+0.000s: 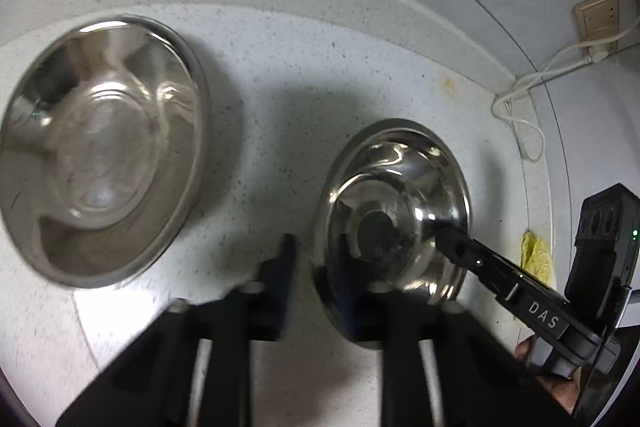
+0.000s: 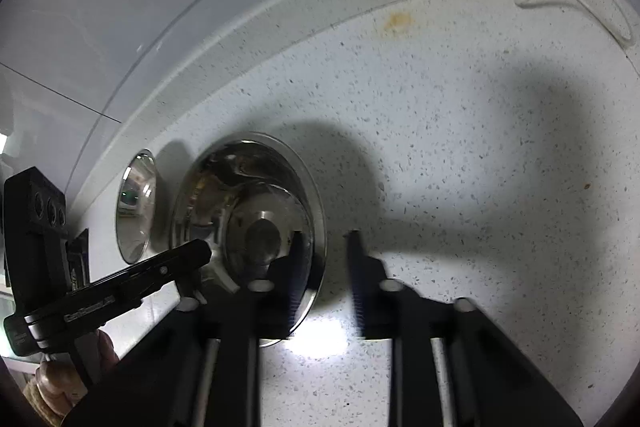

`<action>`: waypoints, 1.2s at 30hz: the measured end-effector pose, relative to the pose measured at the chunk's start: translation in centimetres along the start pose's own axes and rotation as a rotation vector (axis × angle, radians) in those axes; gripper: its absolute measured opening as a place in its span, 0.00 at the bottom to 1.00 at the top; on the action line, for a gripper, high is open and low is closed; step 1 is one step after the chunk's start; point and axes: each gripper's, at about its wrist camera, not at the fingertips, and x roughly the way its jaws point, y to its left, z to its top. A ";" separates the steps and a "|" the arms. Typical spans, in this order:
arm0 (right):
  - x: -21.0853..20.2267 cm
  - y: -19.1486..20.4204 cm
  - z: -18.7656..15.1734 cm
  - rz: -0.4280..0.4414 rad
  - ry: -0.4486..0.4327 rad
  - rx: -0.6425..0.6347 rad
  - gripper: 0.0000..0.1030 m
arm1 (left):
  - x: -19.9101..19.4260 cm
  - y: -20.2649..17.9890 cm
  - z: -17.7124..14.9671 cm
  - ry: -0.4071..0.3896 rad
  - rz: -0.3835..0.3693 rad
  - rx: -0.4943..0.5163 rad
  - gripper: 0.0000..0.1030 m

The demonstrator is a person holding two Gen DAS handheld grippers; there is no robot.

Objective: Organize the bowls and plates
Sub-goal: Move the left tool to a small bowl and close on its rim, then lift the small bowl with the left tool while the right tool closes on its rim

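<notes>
- Left gripper [image 1: 314, 267]: jaws found apart, straddling the near rim of the small bowl [image 1: 394, 211]; right finger inside the bowl, left finger outside on the counter [image 1: 304, 67]. Not seen closed on the rim.
- Right gripper [image 2: 324, 263]: jaws likewise apart, straddling the opposite rim of the same small bowl [image 2: 256, 211]; left finger inside, right finger outside over the counter [image 2: 460, 155].
- Small bowl: steel, upright on the counter, directly ahead of the left gripper and slightly to its right; ahead-left of the right gripper. Contact between fingers and rim could not be confirmed; motion blur noted on both sets of fingers.
- Big bowl [image 1: 100, 151]: steel, upright, ahead-left of the left gripper, well apart from the small bowl. Seen edge-on at far left from the right wrist [image 2: 136, 205], beyond the small bowl.
- Right gripper observed from the left wrist [image 1: 452, 241] entering from the right, tip at the small bowl's rim.
- Left gripper observed from the right wrist [image 2: 200, 263] entering from the left, tip at the bowl's edge.
- White cable [image 1: 516, 131] noted far ahead-right of the left gripper, running up to a wall socket [image 1: 596, 23].
- Yellow cloth [image 1: 538, 259] noted to the right, behind the right gripper.
- Orange stain [image 2: 398, 21] noted on the counter far ahead of the right gripper.
</notes>
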 end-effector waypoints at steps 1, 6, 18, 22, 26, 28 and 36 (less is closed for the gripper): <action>-0.1 0.1 0.0 0.003 -0.007 0.001 0.09 | 0.0 0.1 0.1 -0.002 -0.012 0.005 0.08; -2.8 1.6 -0.2 -0.006 -0.075 -0.008 0.07 | -3.2 -0.5 0.0 -0.029 -0.050 0.051 0.08; -18.4 12.3 -8.6 0.004 -0.318 -0.144 0.07 | -21.2 -2.5 -6.9 -0.185 -0.164 0.137 0.07; -20.8 14.7 -15.3 0.009 -0.329 -0.173 0.07 | -24.4 -1.1 -13.2 -0.140 -0.188 0.159 0.07; -20.4 15.6 -22.6 0.029 -0.269 -0.188 0.07 | -25.1 2.2 -21.1 -0.082 -0.200 0.162 0.07; -19.6 15.6 -25.2 0.029 -0.237 -0.188 0.07 | -24.4 3.6 -23.8 -0.051 -0.208 0.152 0.07; -13.8 12.9 -31.9 0.029 -0.049 -0.129 0.07 | -18.1 8.6 -31.2 0.094 -0.169 0.066 0.07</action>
